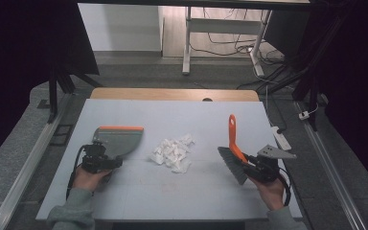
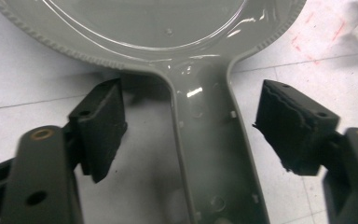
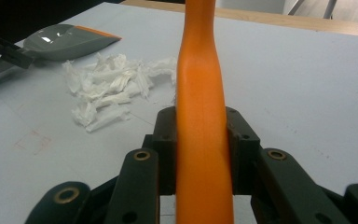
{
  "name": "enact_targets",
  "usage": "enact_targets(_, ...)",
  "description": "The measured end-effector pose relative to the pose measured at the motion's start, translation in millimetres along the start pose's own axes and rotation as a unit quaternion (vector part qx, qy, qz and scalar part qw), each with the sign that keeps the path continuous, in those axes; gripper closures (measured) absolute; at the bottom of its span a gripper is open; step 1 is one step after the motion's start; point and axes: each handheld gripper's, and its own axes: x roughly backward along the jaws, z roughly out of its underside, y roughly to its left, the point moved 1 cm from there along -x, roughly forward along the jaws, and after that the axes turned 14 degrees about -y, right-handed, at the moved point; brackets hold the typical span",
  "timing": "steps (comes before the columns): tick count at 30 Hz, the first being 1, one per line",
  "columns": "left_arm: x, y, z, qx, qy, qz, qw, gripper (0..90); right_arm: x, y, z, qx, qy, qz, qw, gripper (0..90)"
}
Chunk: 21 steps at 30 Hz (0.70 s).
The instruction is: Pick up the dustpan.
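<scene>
**Dustpan handle about to be gripped, brush already in hand**

While the grey dustpan (image 1: pixel 117 139) lies flat at the left of the table (image 1: pixel 139 196), its orange-edged lip toward the far side and just beside the heap of torn white paper scraps (image 1: pixel 173 153), the left gripper (image 2: pixel 189 130) straddles its handle. The jaws stand apart, one pad (image 2: pixel 103 123) on either side of the handle with bare table showing in both gaps, so nothing is clamped yet. The right gripper (image 3: pixel 200 149) is closed tight on the orange handle of the brush (image 1: pixel 233 155), which is held right of the scraps, bristles pointing down toward the table.

The step in hand looks to be taking hold of the dustpan. Next, the left jaws need to close squarely on the handle before any sweeping begins.

No brand, label or readable writing shows; only faint red marks on the table.
</scene>
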Motion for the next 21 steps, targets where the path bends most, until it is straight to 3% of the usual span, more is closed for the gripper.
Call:
enact_targets(7, 0.2, 3.8, -1.1, 0.021, -0.012, 0.011, 0.9997, 40.0, -0.4, 0.0, 0.7, 0.003, 0.002, 0.002, 1.0, 70.0)
enact_targets(21, -0.1, 3.5, -0.6, 0.013, -0.013, 0.023, 0.9996, 54.3, 0.2, -0.7, 0.7, 0.004, 0.004, 0.008, 0.9999, 69.9)
